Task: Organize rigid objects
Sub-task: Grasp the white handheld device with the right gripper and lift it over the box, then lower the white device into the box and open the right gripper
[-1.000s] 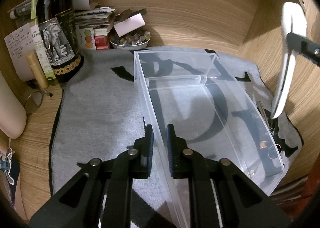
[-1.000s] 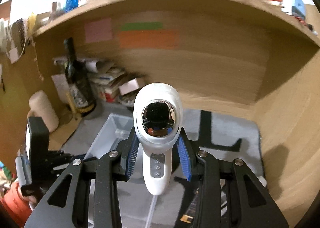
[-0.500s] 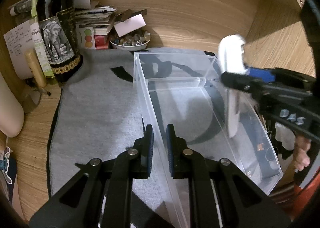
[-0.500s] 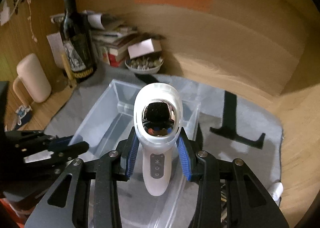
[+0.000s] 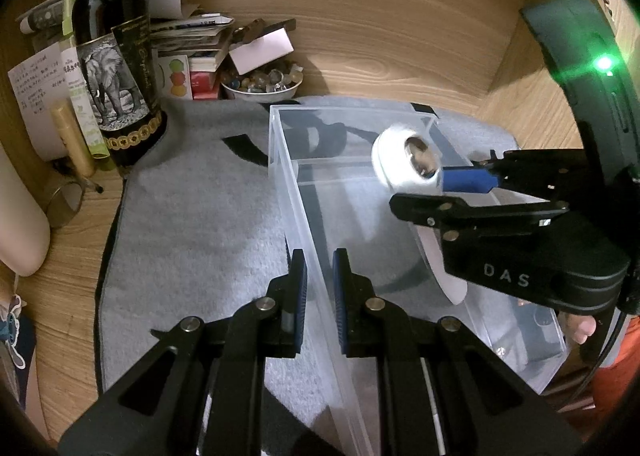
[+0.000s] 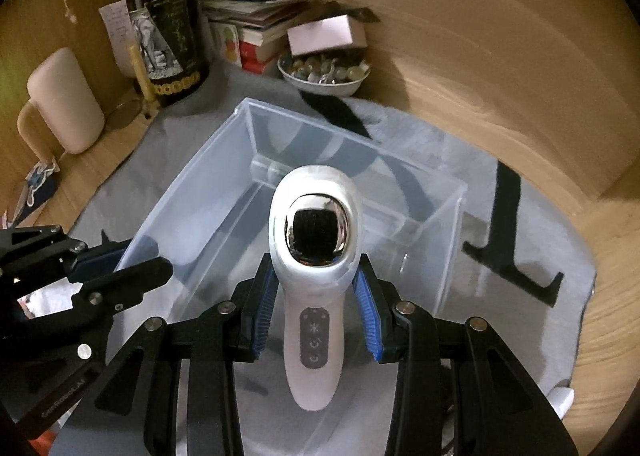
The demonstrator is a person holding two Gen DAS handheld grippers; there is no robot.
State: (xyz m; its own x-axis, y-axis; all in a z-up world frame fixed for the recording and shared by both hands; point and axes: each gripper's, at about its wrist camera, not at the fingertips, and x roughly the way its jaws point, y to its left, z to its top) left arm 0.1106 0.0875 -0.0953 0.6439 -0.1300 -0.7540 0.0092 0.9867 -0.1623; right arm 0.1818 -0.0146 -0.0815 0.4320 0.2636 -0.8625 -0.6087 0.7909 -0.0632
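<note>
One grey mat (image 5: 192,216) covered the wooden desk, carrying a clear plastic bin (image 6: 224,184). Left gripper (image 5: 318,288) pinched the bin's near long wall between narrow jaws. Right gripper (image 6: 316,312) clamped a white handheld device (image 6: 314,256) at its neck, head forward, held over the bin's interior.

A dark wine bottle (image 5: 116,68) stands beside a bowl of stones (image 5: 262,80).
</note>
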